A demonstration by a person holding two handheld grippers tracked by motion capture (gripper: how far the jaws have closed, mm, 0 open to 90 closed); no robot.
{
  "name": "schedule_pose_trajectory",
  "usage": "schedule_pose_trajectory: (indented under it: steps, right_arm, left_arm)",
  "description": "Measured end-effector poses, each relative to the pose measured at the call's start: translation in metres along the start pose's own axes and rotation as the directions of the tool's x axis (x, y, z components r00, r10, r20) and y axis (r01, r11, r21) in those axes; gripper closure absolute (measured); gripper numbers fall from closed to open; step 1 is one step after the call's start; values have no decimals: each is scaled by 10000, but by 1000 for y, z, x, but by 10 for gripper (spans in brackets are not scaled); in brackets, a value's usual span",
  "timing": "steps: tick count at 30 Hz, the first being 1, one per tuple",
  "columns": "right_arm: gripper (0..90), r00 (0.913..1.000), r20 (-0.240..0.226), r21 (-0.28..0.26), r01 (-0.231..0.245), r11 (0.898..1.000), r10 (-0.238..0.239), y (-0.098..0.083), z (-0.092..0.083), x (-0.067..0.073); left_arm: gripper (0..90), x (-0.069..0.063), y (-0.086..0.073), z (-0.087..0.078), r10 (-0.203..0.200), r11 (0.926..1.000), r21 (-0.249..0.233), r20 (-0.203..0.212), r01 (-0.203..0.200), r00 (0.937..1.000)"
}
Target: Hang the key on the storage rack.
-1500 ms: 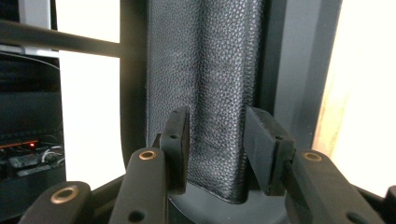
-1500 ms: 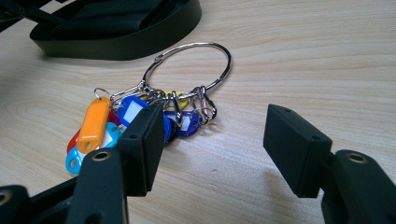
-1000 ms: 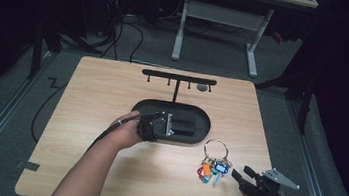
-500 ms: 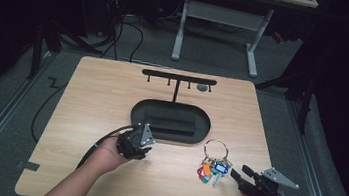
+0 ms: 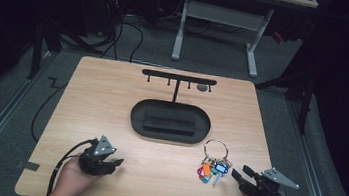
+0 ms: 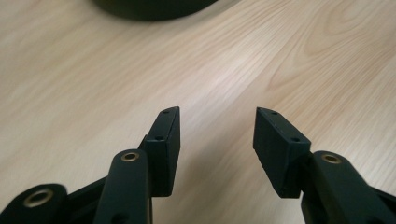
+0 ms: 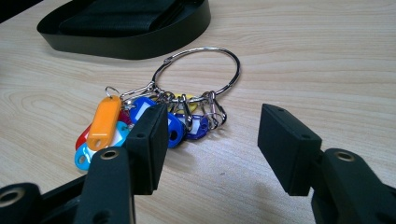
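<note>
Plainly, both grippers are empty. The right gripper (image 7: 212, 140) has its jaws spread wide with only bare wood between them, and it is aimed at the key ring (image 7: 198, 77) lying flat just beyond its tips: a large steel loop with a cluster of coloured tags (image 7: 105, 121) clipped to it, orange, red, light blue and dark blue among them. From above, that gripper (image 5: 242, 176) sits low at the near right edge of the table (image 5: 111, 100), and the key ring (image 5: 216, 148) lies just to its left, close by but not touching it. The left gripper (image 6: 217, 135) is likewise spread, nothing in its gap, pointing across open wood with the rim of the black tray (image 6: 154, 7) at the far edge of its view; in the high view it (image 5: 113, 163) rests at the near left, well apart from the keys.

Farther out, the oval tray (image 5: 169, 122) lies mid-table with a dark rectangular pad inside, and behind it stands a T-shaped hook rack (image 5: 179, 77).

As for progress, the keys appear untouched and nothing hangs on the rack, so the work looks barely begun: the grasp, the lift and any placing all remain, and the right gripper seems best placed to start.
</note>
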State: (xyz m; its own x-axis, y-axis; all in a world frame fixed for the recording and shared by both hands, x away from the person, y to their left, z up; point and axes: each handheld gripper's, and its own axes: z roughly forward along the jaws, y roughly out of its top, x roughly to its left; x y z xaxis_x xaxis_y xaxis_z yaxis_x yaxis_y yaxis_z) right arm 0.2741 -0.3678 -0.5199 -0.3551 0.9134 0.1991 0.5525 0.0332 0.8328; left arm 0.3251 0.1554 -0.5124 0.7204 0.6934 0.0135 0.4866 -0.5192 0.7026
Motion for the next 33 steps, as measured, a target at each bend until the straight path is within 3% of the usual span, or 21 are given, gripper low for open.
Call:
schedule_pose_trajectory:
  steps: [3, 5, 6, 7, 9, 13, 16, 22, 24, 28, 30, 33]
  right_arm:
    - [449, 10000, -11, 20, 80, 10000, -80, 1, 0, 2]
    - [454, 9999, -44, 46, 106, 9999, -106, 1, 0, 2]
    - [455, 9998, -54, 52, 171, 9998, -171, 1, 1, 3]
    - [454, 9998, -36, 84, 183, 9998, -183, 1, 1, 3]
    - [455, 9998, 0, 180, 176, 9997, -176, 1, 3, 4]
    - [468, 10000, -75, 330, 65, 9994, -63, 2, 6, 10]
    - [499, 9998, -45, 540, 189, 9984, -187, 6, 8, 17]
    - [490, 9949, 163, 1224, 970, 9877, -997, 21, 17, 34]
    - [478, 9927, 173, 1483, 1155, 9822, -1194, 27, 21, 40]
    - [440, 9861, 226, 2014, 1569, 9669, -1647, 41, 29, 56]
    - [424, 9855, 174, 2357, 1599, 9586, -1686, 44, 34, 61]
    - [416, 9856, 64, 2861, 1603, 9447, -1692, 50, 39, 64]
  left_arm:
    - [512, 2, -25, -12, -621, 9963, -617, -308, 602, 9976]
    - [520, -1, -42, -23, -901, 9850, -1498, -239, 856, 9956]
    - [529, -2, -43, -33, -821, 9847, -1563, -261, 770, 9963]
    - [488, -2, -42, -40, -676, 9812, -1838, -406, 591, 9969]
    - [485, -1, -43, -48, -724, 9729, -2232, -459, 605, 9963]
    - [447, 6, -46, -40, -1166, 9750, -1900, 41, 1153, 9932]
    - [414, 10, -45, -30, -1097, 9828, -1477, 156, 1108, 9938]
    - [350, 13, -41, -25, -916, 9873, -1261, 431, 963, 9949]
    - [347, 12, -41, -26, -994, 9841, -1415, 590, 1069, 9933]
    - [343, 9, -42, -27, -720, 9875, -1372, 495, 782, 9962]
    - [337, 5, -40, -28, -321, 9908, -1307, 334, 363, 9989]
    - [328, 3, -38, -30, -105, 9898, -1416, 206, 134, 9997]
